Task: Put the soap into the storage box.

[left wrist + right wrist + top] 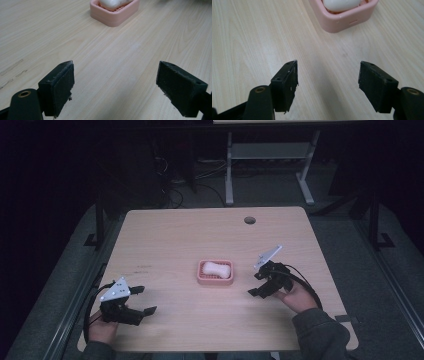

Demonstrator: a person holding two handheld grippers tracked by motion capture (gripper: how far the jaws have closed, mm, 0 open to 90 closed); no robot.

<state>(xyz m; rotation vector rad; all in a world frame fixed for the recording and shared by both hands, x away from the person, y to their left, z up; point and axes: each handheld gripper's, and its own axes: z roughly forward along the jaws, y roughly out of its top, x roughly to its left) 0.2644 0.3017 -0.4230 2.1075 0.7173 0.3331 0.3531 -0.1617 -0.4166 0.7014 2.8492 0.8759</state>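
Near the middle of the wooden table (175,240) sat a pink soap dish (215,272) with a white bar of soap (217,268) lying in it. Well to its left, the left gripper (141,300) had its jaws spread apart, holding nothing. Just right of the dish, the right gripper (255,284) was likewise spread wide and empty.

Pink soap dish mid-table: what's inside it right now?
The pink rectangular plastic soap dish holds one white oval bar of soap, lying on a ridged pink insert. The soap covers most of the floor beneath it, so anything under it can't be seen.
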